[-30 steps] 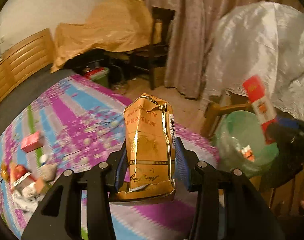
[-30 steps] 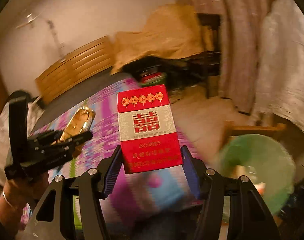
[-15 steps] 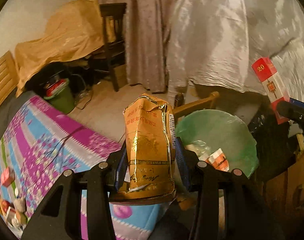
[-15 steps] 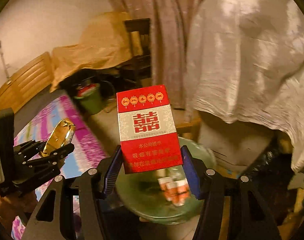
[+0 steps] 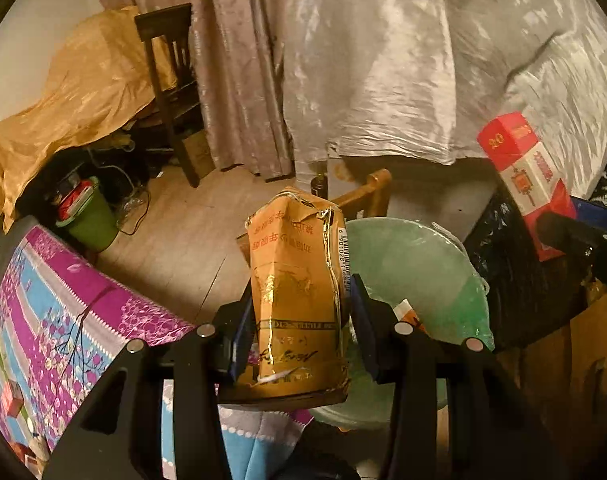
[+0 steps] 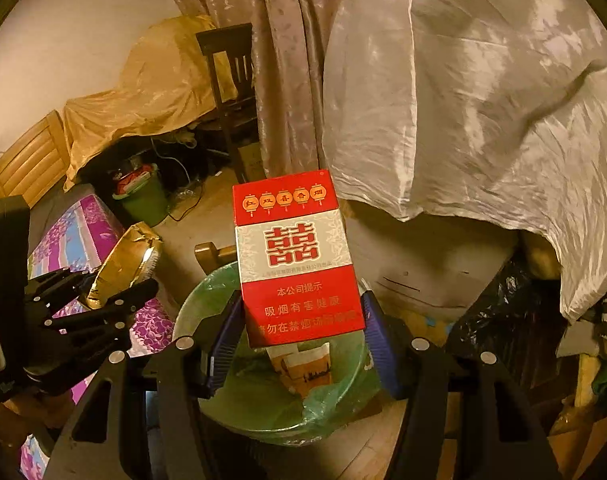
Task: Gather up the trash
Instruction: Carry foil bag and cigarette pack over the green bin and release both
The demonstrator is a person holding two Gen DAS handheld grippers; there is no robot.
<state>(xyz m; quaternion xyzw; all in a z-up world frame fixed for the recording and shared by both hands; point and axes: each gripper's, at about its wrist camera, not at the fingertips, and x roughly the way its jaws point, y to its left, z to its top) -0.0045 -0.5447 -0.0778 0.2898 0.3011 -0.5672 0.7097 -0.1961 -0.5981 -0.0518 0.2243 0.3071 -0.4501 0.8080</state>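
Note:
My left gripper (image 5: 299,320) is shut on a crumpled gold cigarette pack (image 5: 297,292), held upright at the left rim of a bin lined with a green bag (image 5: 415,280). My right gripper (image 6: 297,332) is shut on a red and white cigarette box (image 6: 295,260), held above the same green-lined bin (image 6: 223,400). The bin holds a small carton (image 6: 307,368). The red box (image 5: 523,176) also shows at the right of the left wrist view, and the gold pack (image 6: 123,264) at the left of the right wrist view.
A bed with a purple and blue flowered sheet (image 5: 63,320) lies to the left, with small trash items at its lower left. A white cloth covers furniture (image 5: 423,60) behind the bin. A dark chair (image 5: 167,88), a second green bin (image 5: 91,220) and black bags (image 5: 515,280) stand nearby.
Both grippers have swung right from over the bed to the green-lined bin. The right gripper now holds its box over the bin's opening. Both keep their packs.

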